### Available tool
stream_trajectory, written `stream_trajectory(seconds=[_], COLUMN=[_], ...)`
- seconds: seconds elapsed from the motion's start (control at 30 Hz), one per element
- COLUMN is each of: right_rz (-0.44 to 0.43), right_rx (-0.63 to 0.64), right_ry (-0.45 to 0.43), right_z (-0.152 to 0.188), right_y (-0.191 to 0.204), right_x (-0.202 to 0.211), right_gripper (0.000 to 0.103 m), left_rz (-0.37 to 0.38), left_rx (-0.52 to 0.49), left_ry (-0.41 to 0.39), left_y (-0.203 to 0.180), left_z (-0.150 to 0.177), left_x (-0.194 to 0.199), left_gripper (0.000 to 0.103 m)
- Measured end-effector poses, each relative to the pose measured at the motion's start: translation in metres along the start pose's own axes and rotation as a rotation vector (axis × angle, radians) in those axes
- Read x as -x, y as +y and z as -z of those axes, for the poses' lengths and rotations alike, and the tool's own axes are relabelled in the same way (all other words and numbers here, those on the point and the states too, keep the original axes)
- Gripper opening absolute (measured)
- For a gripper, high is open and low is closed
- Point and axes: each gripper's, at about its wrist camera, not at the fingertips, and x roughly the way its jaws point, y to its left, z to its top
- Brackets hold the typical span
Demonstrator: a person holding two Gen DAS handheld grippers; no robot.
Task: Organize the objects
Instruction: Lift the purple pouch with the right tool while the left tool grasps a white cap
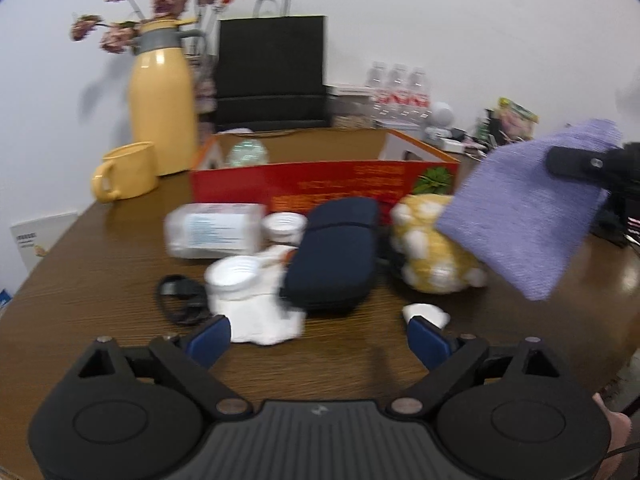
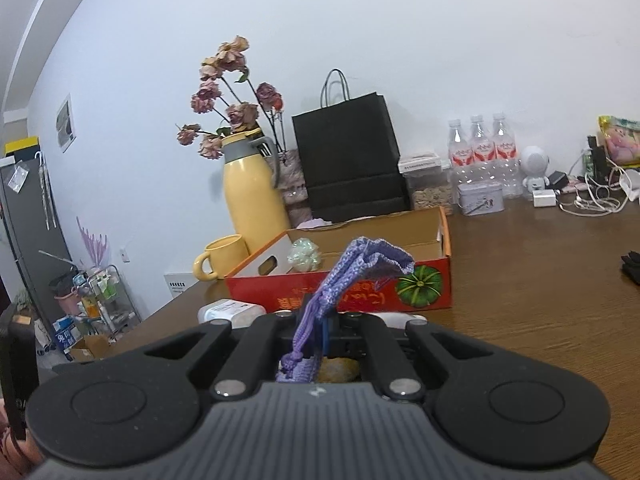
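Observation:
My right gripper (image 2: 320, 320) is shut on a purple knitted pouch (image 2: 360, 268) and holds it in the air in front of the red cardboard box (image 2: 340, 296). In the left wrist view the pouch (image 1: 528, 208) hangs at the right, above a yellow and white plush toy (image 1: 432, 248). My left gripper (image 1: 320, 340) is open and empty, low over the table. Ahead of it lie a dark blue case (image 1: 336, 256), a white cloth (image 1: 264, 312), two white jars (image 1: 232, 276), a clear plastic box (image 1: 216, 232) and a black cord (image 1: 180, 296). The red box (image 1: 320, 184) holds a pale green ball (image 1: 248, 154).
A yellow thermos (image 1: 160, 108) with dried flowers and a yellow mug (image 1: 124, 176) stand at the back left. A black paper bag (image 1: 272, 72) stands behind the box. Water bottles (image 2: 484, 152), a tin (image 2: 480, 198) and cables (image 2: 592, 200) line the back right of the brown table (image 2: 540, 280).

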Motion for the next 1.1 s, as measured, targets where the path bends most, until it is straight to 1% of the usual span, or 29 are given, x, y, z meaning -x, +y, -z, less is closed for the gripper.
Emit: stream_trajectory(seconds=[0.1, 0.3, 0.37, 0.4, 0.43, 0.47, 0.5, 0.53, 0.6, 0.7, 0.83, 1.1], right_rz=[-0.006, -0.03, -0.033, -0.034, -0.037, -0.041, -0.045, -0.048, -0.058, -0.073, -0.086, -0.128], right_rx=[-0.018, -0.064, -0.076, -0.081, -0.087, -0.093, -0.098, -0.101, -0.109, -0.116, -0.116, -0.111], right_ry=[0.003, 0.013, 0.016, 0.019, 0.021, 0.024, 0.026, 0.028, 0.03, 0.023, 0.002, -0.03], right_z=[0.003, 0.012, 0.015, 0.017, 0.019, 0.02, 0.022, 0.024, 0.026, 0.027, 0.024, 0.004], right_y=[-0.011, -0.033, -0.04, -0.043, -0.046, -0.048, -0.051, -0.052, -0.054, -0.054, -0.05, -0.032], right_x=[-0.003, -0.007, -0.007, -0.008, -0.008, -0.008, -0.008, -0.007, -0.008, -0.007, -0.005, -0.012], right_gripper=[0.003, 0.003, 0.003, 0.003, 0.003, 0.004, 0.004, 0.004, 0.004, 0.004, 0.004, 0.004], left_rz=[0.022, 0.03, 0.035, 0.036, 0.038, 0.044, 0.043, 0.05, 0.068, 0.044, 0.045, 0.033], left_rx=[-0.012, -0.013, -0.013, -0.016, -0.018, -0.02, -0.025, -0.025, -0.022, -0.045, -0.041, 0.007], left_ry=[0.008, 0.06, 0.071, 0.074, 0.076, 0.077, 0.066, 0.066, 0.061, 0.029, -0.006, -0.084], left_y=[-0.018, -0.04, -0.045, -0.048, -0.05, -0.052, -0.055, -0.056, -0.055, -0.056, -0.049, -0.031], left_z=[0.0, -0.003, -0.003, -0.003, -0.003, -0.003, -0.003, -0.004, -0.005, -0.005, -0.009, -0.034], left_x=[-0.008, -0.032, -0.039, -0.042, -0.044, -0.047, -0.047, -0.047, -0.043, -0.033, -0.019, 0.0], left_gripper=[0.093, 0.078, 0.075, 0.07, 0.062, 0.057, 0.038, 0.025, 0.025, 0.025, 0.025, 0.025])
